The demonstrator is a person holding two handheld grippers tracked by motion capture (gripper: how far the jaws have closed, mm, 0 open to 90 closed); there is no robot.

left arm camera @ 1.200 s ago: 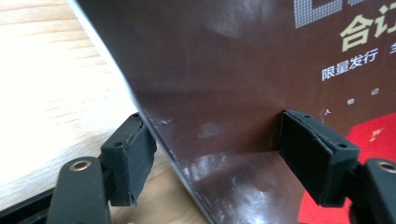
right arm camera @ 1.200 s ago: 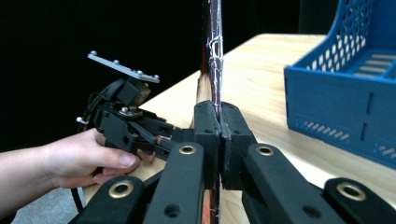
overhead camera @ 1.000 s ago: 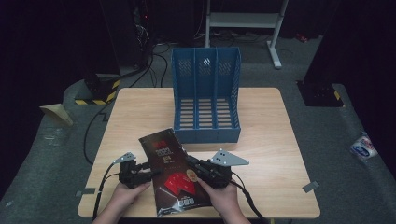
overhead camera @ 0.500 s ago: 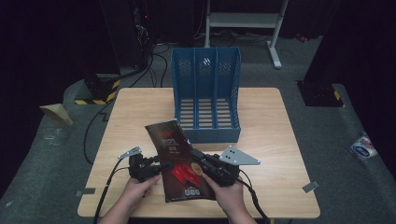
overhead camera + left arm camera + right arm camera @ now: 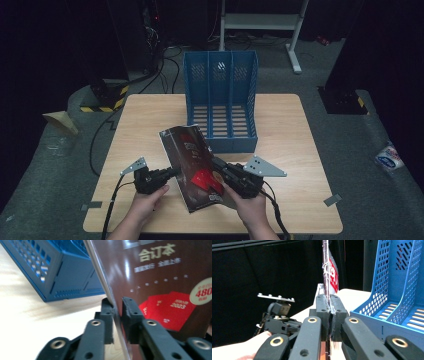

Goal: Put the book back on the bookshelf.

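Two grippers have hold of one dark red booklet between them, near the front of the wooden table. In the high view I see my left gripper at the booklet's left edge and my right gripper at its right edge, each in a hand coming in from the near side. The booklet is tilted, its far corner lifted toward the blue file rack, which stands at the far middle of the table with its three slots open upward – the booklet lies just in front of it, and I cannot tell whether the two touch.

My left gripper's jaws have just been closing, and in the left gripper view they stand narrow with the booklet's edge between the pads (glossy cover, red envelopes printed on it); whether both pads already press on it I cannot tell. In the right gripper view the jaws are clamped tight on the booklet's thin edge, which rises straight up between them, with the rack to the right and the left gripper farther off at the left.
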